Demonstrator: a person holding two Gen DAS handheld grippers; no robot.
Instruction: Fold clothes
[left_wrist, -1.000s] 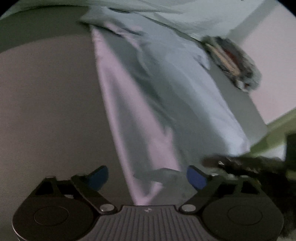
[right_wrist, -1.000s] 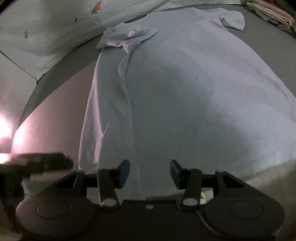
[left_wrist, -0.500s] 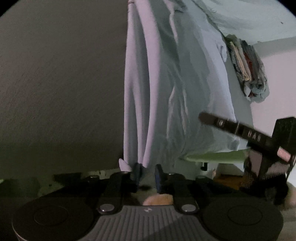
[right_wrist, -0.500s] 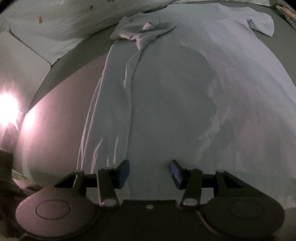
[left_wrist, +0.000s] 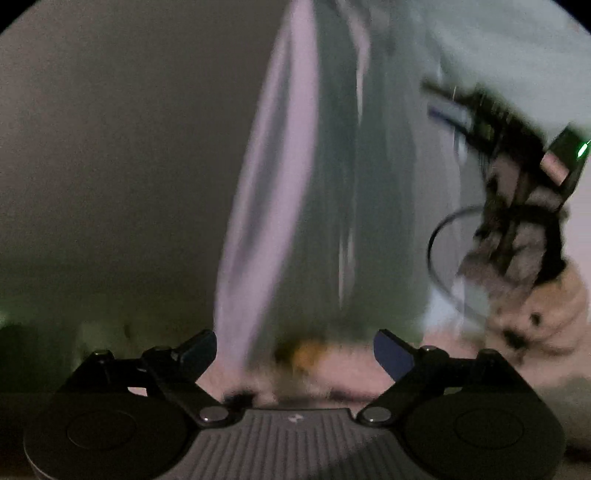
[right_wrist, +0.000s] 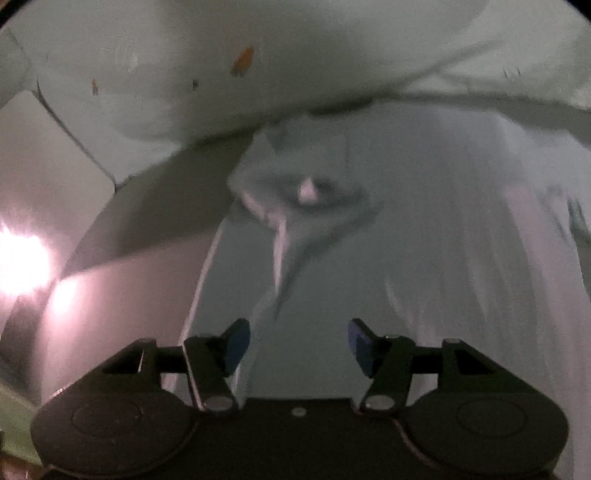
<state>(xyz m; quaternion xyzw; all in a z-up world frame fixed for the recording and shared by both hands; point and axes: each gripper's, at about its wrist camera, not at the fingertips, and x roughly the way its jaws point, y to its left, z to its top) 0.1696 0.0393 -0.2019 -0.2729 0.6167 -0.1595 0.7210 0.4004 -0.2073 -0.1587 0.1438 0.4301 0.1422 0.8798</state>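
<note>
A pale blue garment lies stretched out on the grey bed surface; the left wrist view is blurred. My left gripper is at the garment's near edge, its jaws opening wide. Cloth shows between the blue pads, but they do not press on it. In the right wrist view the garment has a bunched, folded-over part ahead. My right gripper hovers over the cloth, its jaws opening, with nothing held. That gripper and the hand holding it also appear at the right.
A white quilt with small orange prints lies heaped across the far end, overlapping the garment's top. A bright light glares at the left beyond the bed's edge. Bare grey bed lies left of the garment.
The left jaws closed at the garment's near edge half a second ago and have now spread wide. The right gripper has travelled up the garment towards the bunched part and opened wider.
</note>
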